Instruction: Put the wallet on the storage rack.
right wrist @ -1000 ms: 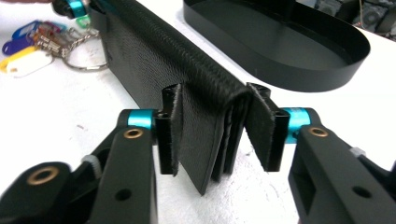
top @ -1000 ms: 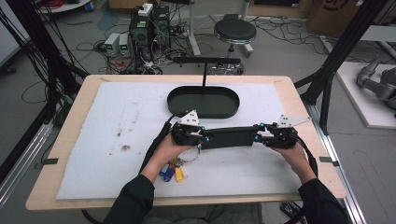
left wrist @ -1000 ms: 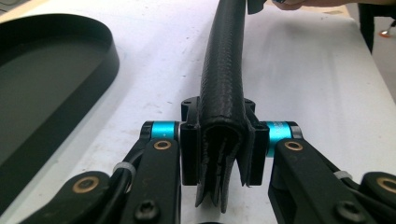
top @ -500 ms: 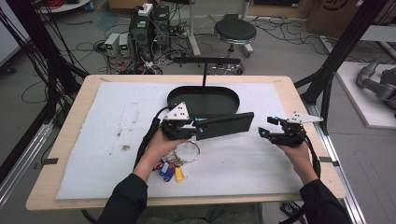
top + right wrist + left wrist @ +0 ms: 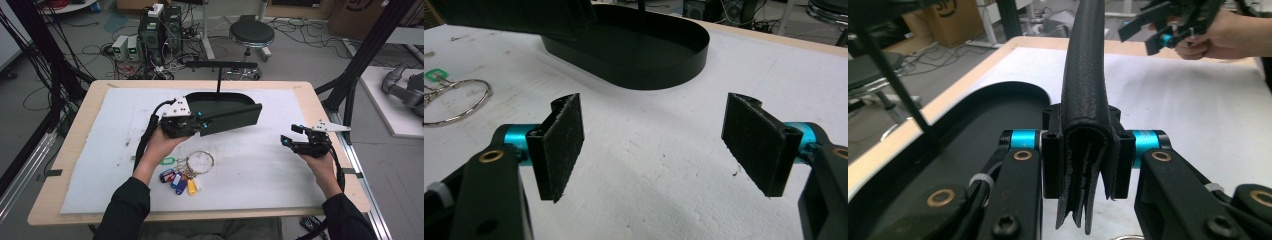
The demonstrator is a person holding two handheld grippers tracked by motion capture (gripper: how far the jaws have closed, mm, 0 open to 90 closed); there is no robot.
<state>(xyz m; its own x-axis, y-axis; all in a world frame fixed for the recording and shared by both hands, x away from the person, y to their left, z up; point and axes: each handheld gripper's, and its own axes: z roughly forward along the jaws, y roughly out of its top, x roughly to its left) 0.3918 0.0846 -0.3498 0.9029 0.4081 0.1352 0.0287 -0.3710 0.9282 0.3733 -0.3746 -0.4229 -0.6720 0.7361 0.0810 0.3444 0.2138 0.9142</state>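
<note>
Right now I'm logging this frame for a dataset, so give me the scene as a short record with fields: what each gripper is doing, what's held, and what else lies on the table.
left gripper: shut on the black wallet, gripping one end
wallet pose: lifted, over the near edge of the black oval tray
right gripper: open, holding nothing, fingers wide apart
gripper spacing: apart, not touching
key ring with coloured tags: lying on the white mat, near the left hand
tray contents: none visible
</note>
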